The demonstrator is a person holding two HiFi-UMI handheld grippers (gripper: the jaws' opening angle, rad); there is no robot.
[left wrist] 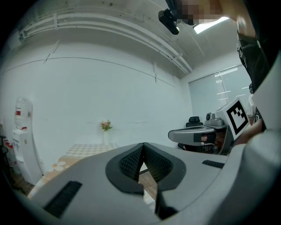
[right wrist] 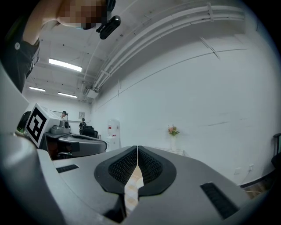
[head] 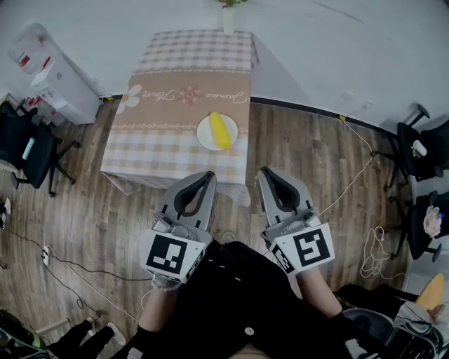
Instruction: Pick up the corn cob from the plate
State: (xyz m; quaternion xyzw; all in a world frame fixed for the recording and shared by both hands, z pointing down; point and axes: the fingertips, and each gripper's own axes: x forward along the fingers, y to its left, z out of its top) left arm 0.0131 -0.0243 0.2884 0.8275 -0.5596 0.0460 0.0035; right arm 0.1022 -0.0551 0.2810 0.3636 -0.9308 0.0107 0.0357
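Observation:
A yellow corn cob [head: 222,130] lies on a white plate [head: 205,134] near the front edge of a small table with a checked cloth [head: 182,91]. My left gripper [head: 210,175] hangs shut in front of the table, just short of its near edge, with nothing between its jaws. My right gripper [head: 264,172] is level beside it, also shut and empty. In the left gripper view the jaws [left wrist: 142,147] meet at their tips and the table [left wrist: 88,149] shows beyond. The right gripper view shows its jaws [right wrist: 138,149] pressed together.
A vase with flowers [head: 228,14] stands at the table's far edge by the white wall. A water dispenser [head: 52,73] is at the left, office chairs [head: 28,151] at both sides, and cables [head: 358,175] run over the wooden floor.

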